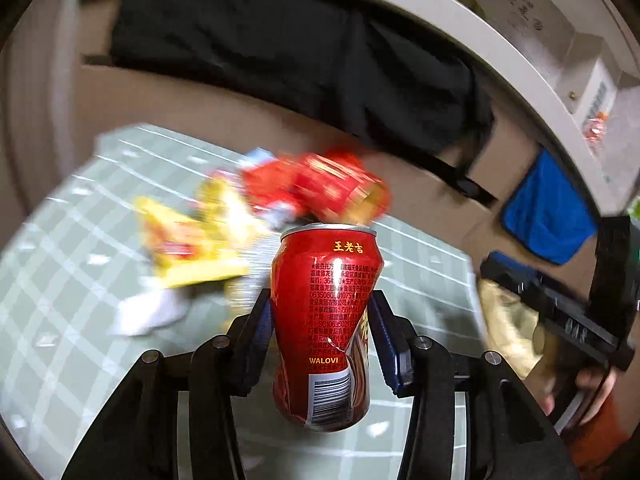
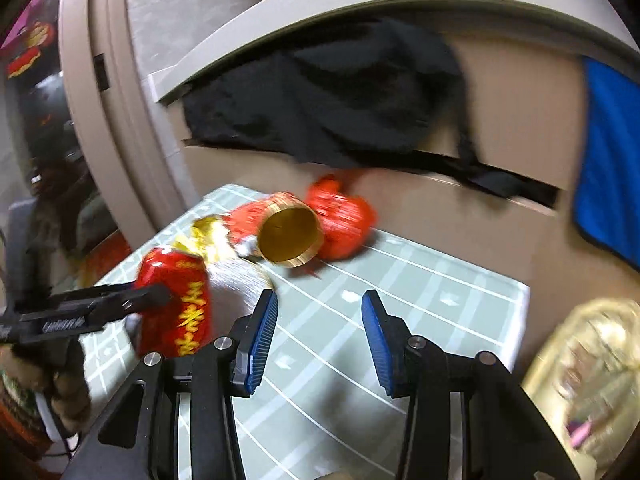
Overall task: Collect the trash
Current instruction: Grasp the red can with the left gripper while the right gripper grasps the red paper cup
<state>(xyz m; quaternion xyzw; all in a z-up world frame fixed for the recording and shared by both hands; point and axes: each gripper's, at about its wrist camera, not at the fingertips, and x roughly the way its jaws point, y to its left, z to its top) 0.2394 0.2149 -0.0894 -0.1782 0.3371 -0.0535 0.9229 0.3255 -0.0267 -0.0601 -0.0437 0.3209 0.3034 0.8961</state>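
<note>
Left gripper (image 1: pixel 322 320) pinches a dented red can (image 1: pixel 324 320); right gripper (image 2: pixel 320 320) spread, apparently empty.

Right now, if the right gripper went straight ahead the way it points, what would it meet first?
Probably the bare green checked tablecloth. Nothing lies between the open right gripper's blue fingers; the gold-lined red tube sits left of that line, though depth is unclear.
</note>
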